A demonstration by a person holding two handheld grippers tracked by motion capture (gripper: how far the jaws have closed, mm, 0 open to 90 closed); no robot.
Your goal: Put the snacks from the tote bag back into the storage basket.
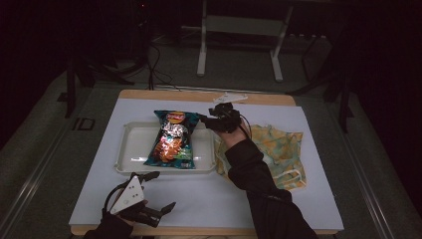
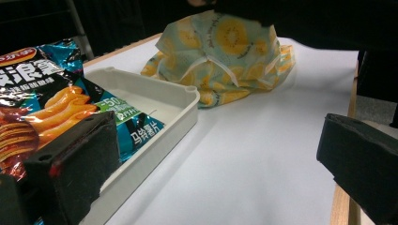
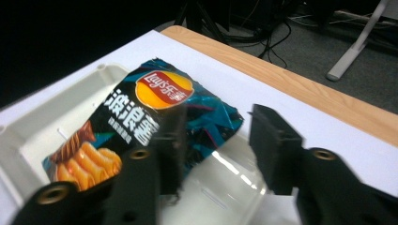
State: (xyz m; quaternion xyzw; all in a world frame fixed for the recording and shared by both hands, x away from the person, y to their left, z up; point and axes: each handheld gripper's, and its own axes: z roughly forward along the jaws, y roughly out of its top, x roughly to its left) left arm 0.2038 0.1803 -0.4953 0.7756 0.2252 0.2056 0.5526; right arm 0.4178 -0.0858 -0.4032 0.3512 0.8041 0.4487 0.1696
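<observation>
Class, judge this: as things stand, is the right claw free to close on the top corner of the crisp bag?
Probably yes: the right claw is open beside the blue crisp bag, nothing between them.

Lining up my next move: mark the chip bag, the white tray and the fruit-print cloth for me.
chip bag (image 1: 171, 142), high view, middle of the bag's front.
white tray (image 1: 133, 149), high view, bare floor left of the bag.
fruit-print cloth (image 2: 225, 51), left gripper view, middle of the bunched fabric.
</observation>
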